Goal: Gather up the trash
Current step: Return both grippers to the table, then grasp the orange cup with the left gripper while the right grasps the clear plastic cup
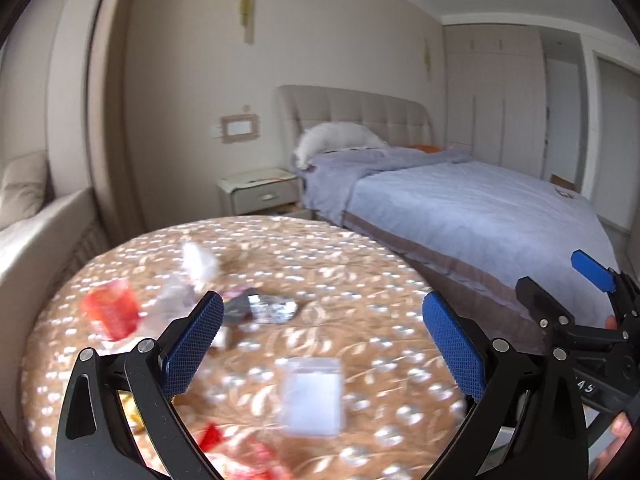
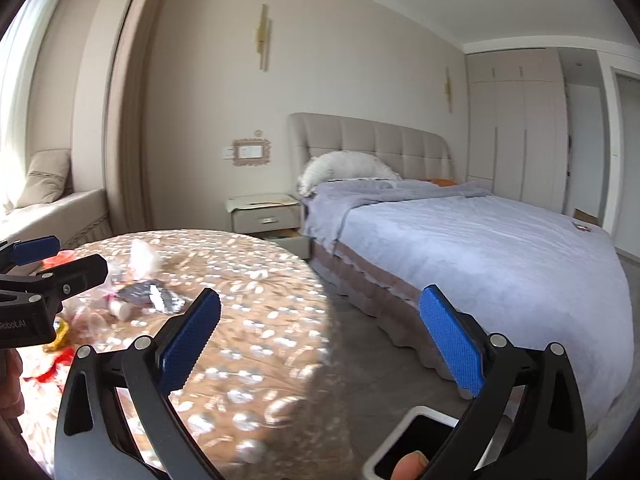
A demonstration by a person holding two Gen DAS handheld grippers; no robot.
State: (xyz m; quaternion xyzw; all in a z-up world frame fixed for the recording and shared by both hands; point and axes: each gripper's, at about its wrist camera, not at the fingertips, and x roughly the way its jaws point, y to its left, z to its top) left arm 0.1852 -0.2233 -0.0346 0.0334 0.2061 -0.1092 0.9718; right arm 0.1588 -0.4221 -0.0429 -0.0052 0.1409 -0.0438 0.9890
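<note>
In the right wrist view, white lettering reading "Robot.AI" stands on the black body of the left hand-held gripper (image 2: 60, 258) at the left edge; its start is cut off by the frame. In the left wrist view, the right hand-held gripper (image 1: 560, 276) carries small white characters on its black body that look like "A5", too partial to read surely.

Both grippers are spread wide and hold nothing. The left gripper (image 1: 322, 344) hovers level beside the right gripper (image 2: 320, 344); a fingertip (image 2: 410, 466), probably a thumb, shows below.
</note>
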